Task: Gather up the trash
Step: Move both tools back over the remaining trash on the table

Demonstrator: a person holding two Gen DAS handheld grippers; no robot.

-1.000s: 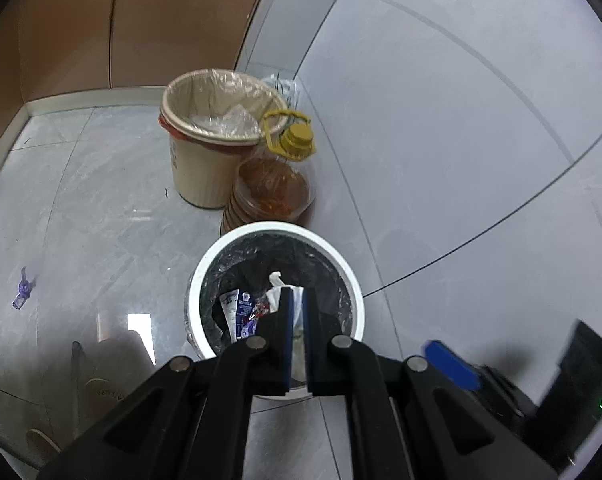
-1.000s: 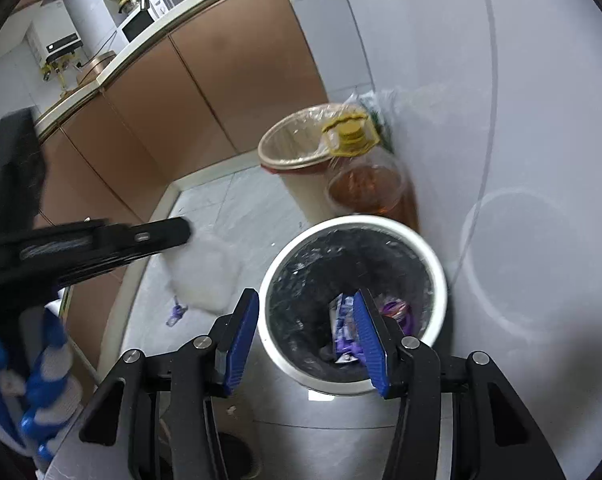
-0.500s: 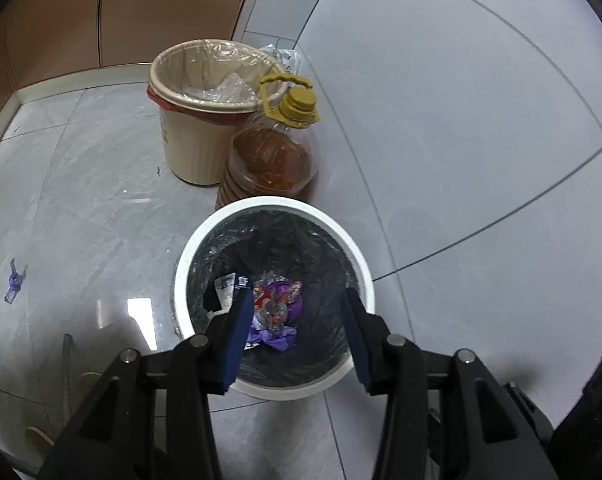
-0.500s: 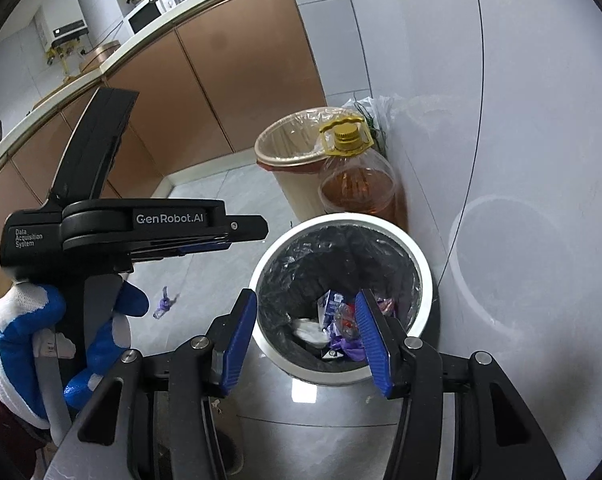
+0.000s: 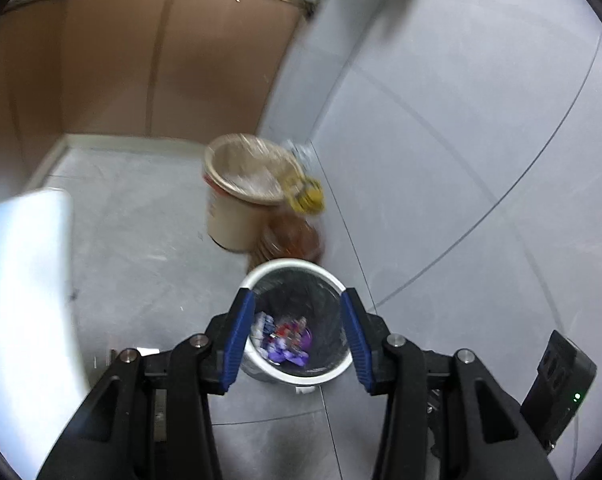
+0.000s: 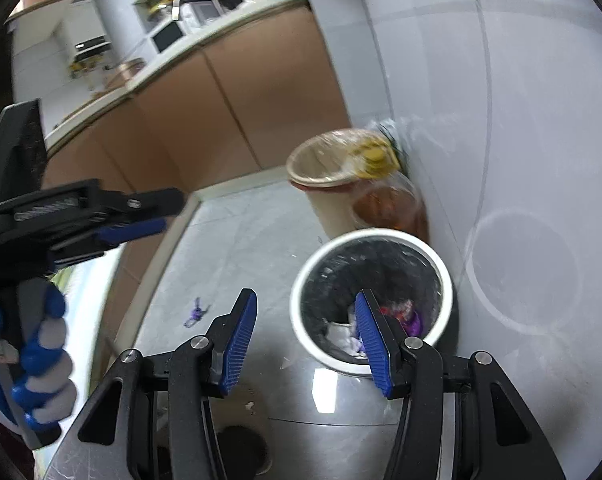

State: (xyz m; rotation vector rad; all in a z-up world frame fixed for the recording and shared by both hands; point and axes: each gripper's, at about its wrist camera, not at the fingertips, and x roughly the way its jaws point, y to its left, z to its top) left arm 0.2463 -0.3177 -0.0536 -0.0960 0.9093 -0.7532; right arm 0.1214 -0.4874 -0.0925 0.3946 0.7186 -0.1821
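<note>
A white bin (image 5: 293, 265) with a black liner stands on the grey floor by the wall. Purple and red wrappers (image 5: 286, 340) and white scraps lie inside it. My left gripper (image 5: 297, 296) hangs open above the bin with nothing between its blue pads. In the right wrist view the bin (image 6: 381, 234) is at the right, with the wrappers (image 6: 407, 314) inside. My right gripper (image 6: 305, 294) is open and empty over the bin's left rim. The left gripper (image 6: 169, 214) shows at the far left, higher up. A small purple scrap (image 6: 195, 312) lies on the floor left of the bin.
Behind the bin stand a beige lined bucket (image 5: 241, 200) and an oil jug (image 5: 297, 236) with a yellow cap. Brown cabinets (image 5: 141, 60) line the back and the tiled wall (image 5: 461, 120) runs along the right. A gloved hand (image 6: 33, 360) holds the left gripper. A floor drain (image 6: 241, 448) lies below.
The left gripper opened and let a white scrap fall into the bin, then rose and drew back. The right gripper also rose a little.
</note>
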